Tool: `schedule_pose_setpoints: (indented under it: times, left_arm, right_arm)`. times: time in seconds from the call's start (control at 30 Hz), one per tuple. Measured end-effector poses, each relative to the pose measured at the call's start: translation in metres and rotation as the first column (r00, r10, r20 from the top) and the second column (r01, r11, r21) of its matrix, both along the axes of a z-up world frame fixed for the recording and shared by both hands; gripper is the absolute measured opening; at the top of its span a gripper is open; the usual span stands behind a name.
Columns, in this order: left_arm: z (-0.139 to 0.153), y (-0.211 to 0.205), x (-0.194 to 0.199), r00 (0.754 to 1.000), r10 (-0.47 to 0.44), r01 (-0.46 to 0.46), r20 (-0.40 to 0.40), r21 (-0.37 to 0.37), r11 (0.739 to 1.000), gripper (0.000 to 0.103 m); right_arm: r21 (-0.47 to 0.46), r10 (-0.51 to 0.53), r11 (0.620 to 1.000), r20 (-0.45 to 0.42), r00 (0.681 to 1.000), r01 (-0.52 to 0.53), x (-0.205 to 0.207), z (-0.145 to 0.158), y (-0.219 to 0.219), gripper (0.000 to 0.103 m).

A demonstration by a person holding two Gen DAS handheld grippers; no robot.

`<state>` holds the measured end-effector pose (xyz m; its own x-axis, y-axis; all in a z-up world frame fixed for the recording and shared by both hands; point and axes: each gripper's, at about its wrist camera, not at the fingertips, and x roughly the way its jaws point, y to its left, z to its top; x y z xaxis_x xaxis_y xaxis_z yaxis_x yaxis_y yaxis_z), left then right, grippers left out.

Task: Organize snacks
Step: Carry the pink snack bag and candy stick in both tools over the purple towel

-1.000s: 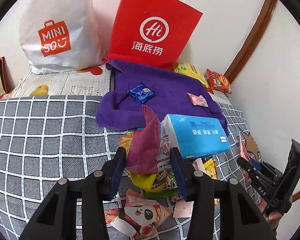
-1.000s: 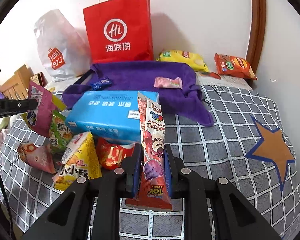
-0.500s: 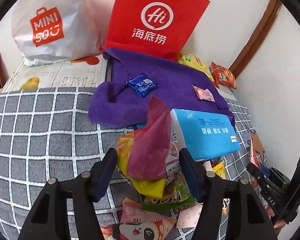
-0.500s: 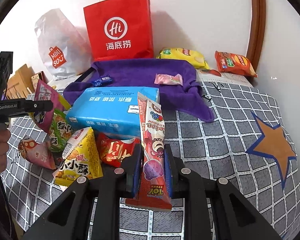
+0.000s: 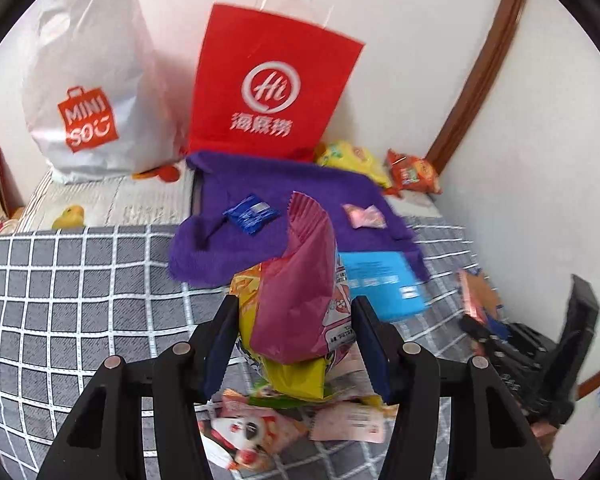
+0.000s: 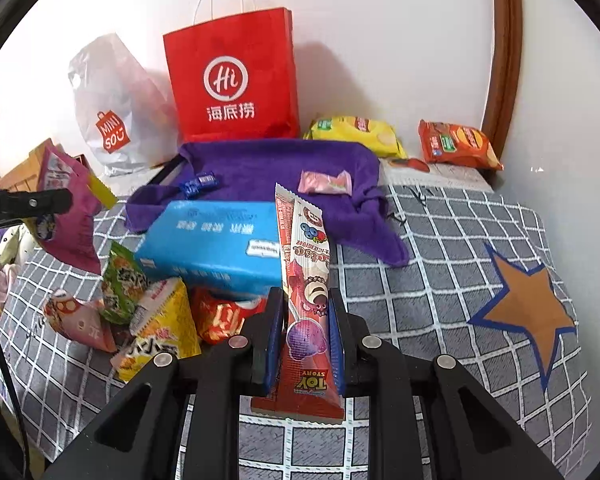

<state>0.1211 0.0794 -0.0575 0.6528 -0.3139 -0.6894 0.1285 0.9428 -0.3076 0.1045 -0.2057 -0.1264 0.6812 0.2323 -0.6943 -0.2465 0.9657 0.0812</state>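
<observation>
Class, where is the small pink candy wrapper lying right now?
The pink candy lies on the purple cloth, right of the blue candy, in front of the red bag.

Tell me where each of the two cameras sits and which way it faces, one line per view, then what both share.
Left wrist: rides the left gripper, looking down-forward at the magenta snack bag between its closing jaws; right gripper at the right edge.
Right wrist: rides the right gripper, shut on the Toy Story lollipop packet; left gripper at the left edge.
Shared: red paper bag, purple towel, blue tissue pack.
</observation>
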Motion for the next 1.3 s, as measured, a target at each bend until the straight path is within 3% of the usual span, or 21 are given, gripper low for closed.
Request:
schedule_pose_setpoints:
  times: [0.23, 0.57, 0.93, 1.3]
  left_arm:
    - [0.029, -0.021, 0.003, 0.999, -0.044, 0.045, 0.023, -0.018, 0.999, 0.054]
    - [0.053, -0.045, 0.045, 0.997, -0.069, 0.069, 0.02, -0.019, 0.997, 0.054]
    - [0.062, -0.035, 0.099, 0.999, -0.035, 0.035, 0.008, -0.008, 0.999, 0.054]
    - [0.049, -0.01, 0.169, 1.0, 0.021, -0.021, -0.023, -0.004, 1.0, 0.054]
  right_arm:
    - [0.007, -0.009, 1.0, 0.03, 1.0, 0.009, 0.015, 0.031, 0.005, 0.021]
    - [0.003, -0.001, 1.0, 0.078, 0.997, 0.001, 0.055, 0.068, 0.011, 0.021]
    - [0.01, 0.008, 1.0, 0.084, 0.996, -0.008, 0.12, 0.079, 0.027, 0.021]
    - [0.015, 0.041, 0.999, 0.075, 0.996, -0.042, 0.194, 0.079, 0.059, 0.021]
